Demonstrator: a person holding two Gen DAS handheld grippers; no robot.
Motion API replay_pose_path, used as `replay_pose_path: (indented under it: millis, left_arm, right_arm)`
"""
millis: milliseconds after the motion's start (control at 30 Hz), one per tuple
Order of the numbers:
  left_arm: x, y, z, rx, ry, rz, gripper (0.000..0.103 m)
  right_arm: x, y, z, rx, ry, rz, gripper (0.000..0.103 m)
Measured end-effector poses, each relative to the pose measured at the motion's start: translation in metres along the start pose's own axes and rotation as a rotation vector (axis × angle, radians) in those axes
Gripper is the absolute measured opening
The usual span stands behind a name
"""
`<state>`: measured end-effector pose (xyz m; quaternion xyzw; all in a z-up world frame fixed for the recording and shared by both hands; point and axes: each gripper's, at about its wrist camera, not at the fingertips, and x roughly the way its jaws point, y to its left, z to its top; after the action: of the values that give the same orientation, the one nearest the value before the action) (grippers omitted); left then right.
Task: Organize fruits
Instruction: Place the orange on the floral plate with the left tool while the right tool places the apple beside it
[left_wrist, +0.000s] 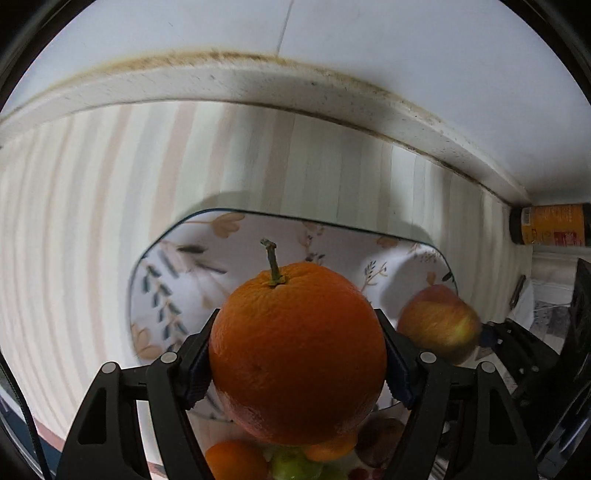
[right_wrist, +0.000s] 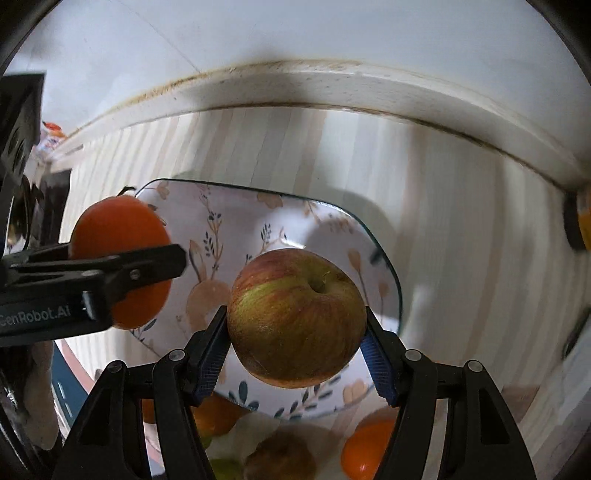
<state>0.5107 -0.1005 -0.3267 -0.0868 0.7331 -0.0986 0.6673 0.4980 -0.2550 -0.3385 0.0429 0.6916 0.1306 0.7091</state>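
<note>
Both grippers hold fruit above the plate (right_wrist: 384, 280): the left gripper (left_wrist: 297, 354) is clamped on the orange (left_wrist: 297, 350), the right gripper (right_wrist: 297, 332) on the apple (right_wrist: 295, 317). The plate lies ahead and probably below, the apple nearer its middle.

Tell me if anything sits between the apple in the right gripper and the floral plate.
Nothing visible does. The apple is clamped in the right gripper above the floral plate, whose surface shows bare. The left gripper holds the orange off to the left side, not under the apple.
</note>
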Motion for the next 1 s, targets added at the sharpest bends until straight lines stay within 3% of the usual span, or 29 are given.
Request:
replay_pose_path:
  millis: [67, 300, 467, 533, 633, 700, 833, 1000]
  left_arm:
    - [0.007, 0.003, 0.007, -0.018, 0.027, -0.028, 0.074]
    - [0.016, 0.004, 0.018, -0.029, 0.051, -0.007, 0.074]
    - [0.026, -0.010, 0.020, 0.013, 0.055, 0.076, 0.074]
    - [0.025, -0.012, 0.019, 0.016, 0.041, 0.085, 0.074]
    - [0.027, -0.011, 0.018, 0.017, 0.032, 0.109, 0.075]
    - [0.025, -0.014, 0.016, 0.014, -0.003, 0.102, 0.096]
    - [0.002, -0.014, 0.015, -0.001, -0.082, 0.092, 0.096]
    - [-0.025, -0.005, -0.001, 0.012, -0.147, 0.165, 0.097]
  right_arm:
    - [0.006, 0.003, 0.008, -0.018, 0.027, -0.012, 0.069]
    - [0.020, 0.008, 0.023, -0.038, 0.067, -0.044, 0.069]
    - [0.025, 0.001, 0.026, -0.008, 0.095, -0.072, 0.070]
    - [0.024, 0.001, 0.027, 0.004, 0.082, -0.055, 0.088]
    - [0.016, -0.004, 0.028, 0.026, 0.067, -0.033, 0.094]
    - [0.011, -0.006, 0.029, 0.030, 0.062, -0.039, 0.094]
    - [0.006, -0.010, 0.024, 0.057, 0.051, -0.047, 0.096]
    - [-0.010, -0.019, 0.010, 0.100, 0.018, -0.074, 0.096]
